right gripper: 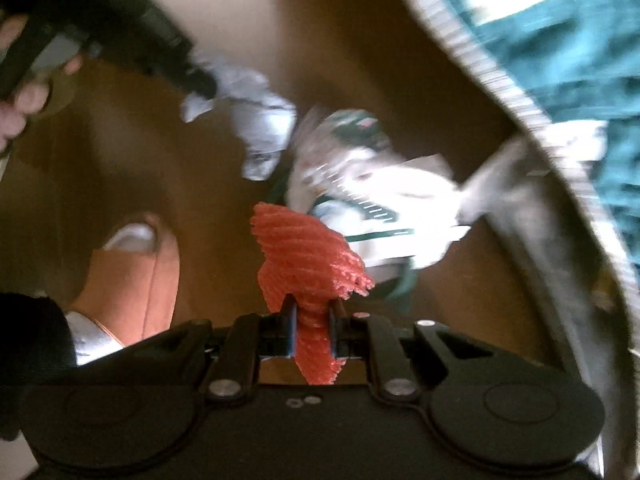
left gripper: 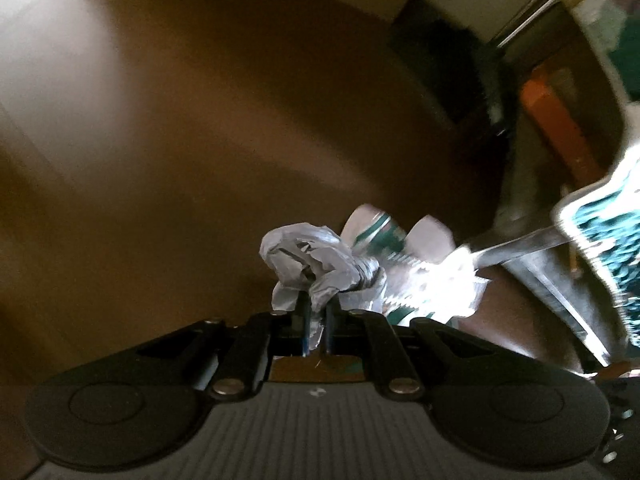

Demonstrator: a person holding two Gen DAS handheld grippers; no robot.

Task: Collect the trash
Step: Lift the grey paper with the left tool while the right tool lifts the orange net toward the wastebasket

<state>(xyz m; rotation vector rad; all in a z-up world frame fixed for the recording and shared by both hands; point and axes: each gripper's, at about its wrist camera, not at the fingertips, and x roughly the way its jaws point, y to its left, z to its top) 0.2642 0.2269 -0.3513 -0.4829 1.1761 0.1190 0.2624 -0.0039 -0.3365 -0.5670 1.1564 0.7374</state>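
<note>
My left gripper (left gripper: 316,306) is shut on a crumpled grey wrapper (left gripper: 308,264), which sticks out past its fingertips above the brown floor. My right gripper (right gripper: 312,310) is shut on a piece of red foam netting (right gripper: 308,264) that bulges above the pads and hangs below them. In the right wrist view the left gripper (right gripper: 198,84) comes in from the upper left with the grey wrapper (right gripper: 264,128) in it. A white and green packet (right gripper: 360,188) lies crumpled on the floor beyond both grippers; in the left wrist view this packet (left gripper: 404,276) sits just behind the grey wrapper.
A teal rug with a white fringe (right gripper: 560,92) runs down the right side, and its edge (left gripper: 600,232) also shows in the left wrist view. A foot in an orange slipper (right gripper: 132,280) stands at lower left. A person's hand (right gripper: 20,100) holds the left gripper. A dark object (left gripper: 440,60) and an orange one (left gripper: 560,132) lie at the right.
</note>
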